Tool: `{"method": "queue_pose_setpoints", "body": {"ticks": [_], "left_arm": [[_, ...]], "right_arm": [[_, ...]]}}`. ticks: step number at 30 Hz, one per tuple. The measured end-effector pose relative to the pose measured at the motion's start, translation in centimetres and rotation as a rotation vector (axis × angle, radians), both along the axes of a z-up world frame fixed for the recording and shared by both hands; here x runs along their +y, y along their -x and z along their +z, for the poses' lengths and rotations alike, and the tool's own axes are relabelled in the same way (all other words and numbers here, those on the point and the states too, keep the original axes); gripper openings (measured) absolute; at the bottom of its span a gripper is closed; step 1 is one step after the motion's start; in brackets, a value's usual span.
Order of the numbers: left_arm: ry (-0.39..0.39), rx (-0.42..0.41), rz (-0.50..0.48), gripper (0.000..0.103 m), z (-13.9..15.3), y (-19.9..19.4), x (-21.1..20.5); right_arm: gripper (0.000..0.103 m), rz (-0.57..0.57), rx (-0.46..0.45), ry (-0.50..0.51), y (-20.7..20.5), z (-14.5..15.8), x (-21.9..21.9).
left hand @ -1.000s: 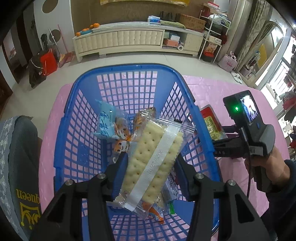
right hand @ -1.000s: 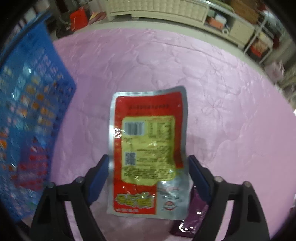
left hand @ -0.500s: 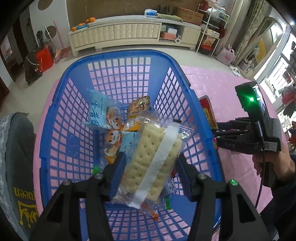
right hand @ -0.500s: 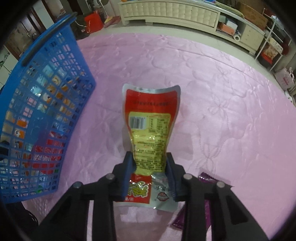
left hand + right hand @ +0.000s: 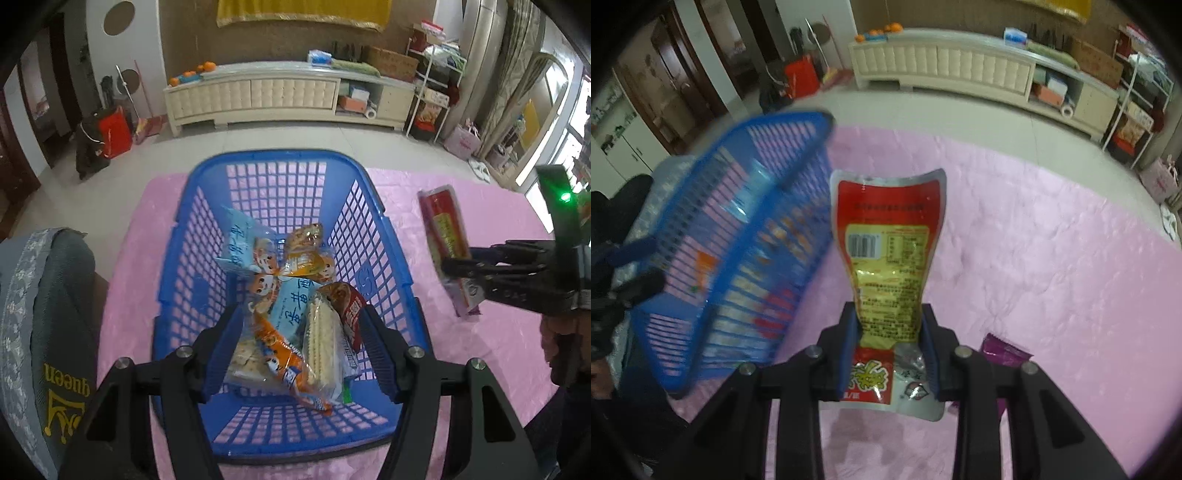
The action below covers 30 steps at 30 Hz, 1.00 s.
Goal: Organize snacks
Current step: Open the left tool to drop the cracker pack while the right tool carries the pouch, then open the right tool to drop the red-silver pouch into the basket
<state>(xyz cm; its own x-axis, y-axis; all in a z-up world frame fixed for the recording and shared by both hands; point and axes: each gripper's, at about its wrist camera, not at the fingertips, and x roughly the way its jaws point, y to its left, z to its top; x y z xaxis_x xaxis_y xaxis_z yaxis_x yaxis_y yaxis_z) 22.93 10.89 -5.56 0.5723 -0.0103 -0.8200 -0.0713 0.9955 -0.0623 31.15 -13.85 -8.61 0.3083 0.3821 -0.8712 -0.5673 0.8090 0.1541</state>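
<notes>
Pink cloth point(image 5: 1034, 258), basket point(image 5: 746, 206) blurred, purple packet point(image 5: 1004, 350) half-hidden behind right hand-held gripper point(image 5: 890, 332)

cream cabinet point(image 5: 288, 94) lines the brown wall point(image 5: 192, 40), pale floor point(image 5: 277, 142).

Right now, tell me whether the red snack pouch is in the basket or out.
Out. The red pouch is pinched in the right gripper, held above the pink cloth beside the blue basket.
</notes>
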Motion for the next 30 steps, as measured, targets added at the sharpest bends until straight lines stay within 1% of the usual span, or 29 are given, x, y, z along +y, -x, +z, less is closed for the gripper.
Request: {"method": "queue_pose_setpoints", "body": {"ticks": [6, 7, 10, 11, 15, 19, 24, 30], "left_arm": [[-0.016, -0.044, 0.017, 0.063, 2.1, 2.1, 0.6], [-0.021, -0.05, 0.021, 0.063, 2.4, 2.4, 0.8], [-0.024, -0.068, 0.033, 0.063, 3.0, 3.1, 1.4], [-0.022, -0.075, 0.039, 0.063, 3.2, 3.4, 1.7], [-0.021, -0.091, 0.058, 0.063, 3.6, 4.1, 2.7], [-0.03, -0.105, 0.08, 0.063, 3.6, 4.8, 3.8], [-0.03, -0.105, 0.103, 0.063, 3.3, 5.2, 5.1], [-0.027, -0.088, 0.122, 0.063, 2.5, 5.2, 6.6]], "right_arm": [[0.037, 0.018, -0.061, -0.096, 2.9, 4.9, 0.7], [0.037, 0.024, -0.069, -0.106, 2.5, 5.4, 0.8], [0.037, 0.05, -0.093, -0.14, 3.8, 7.1, 2.0], [0.037, 0.055, -0.092, -0.147, 3.1, 7.1, 2.0], [0.037, 0.087, -0.073, -0.175, 3.5, 7.8, 3.8], [0.037, 0.133, -0.091, -0.145, 4.3, 8.2, 6.1], [0.037, 0.192, -0.071, -0.128, 4.9, 7.5, 8.9], [0.036, 0.223, -0.046, -0.089, 4.7, 6.3, 11.3]]}}
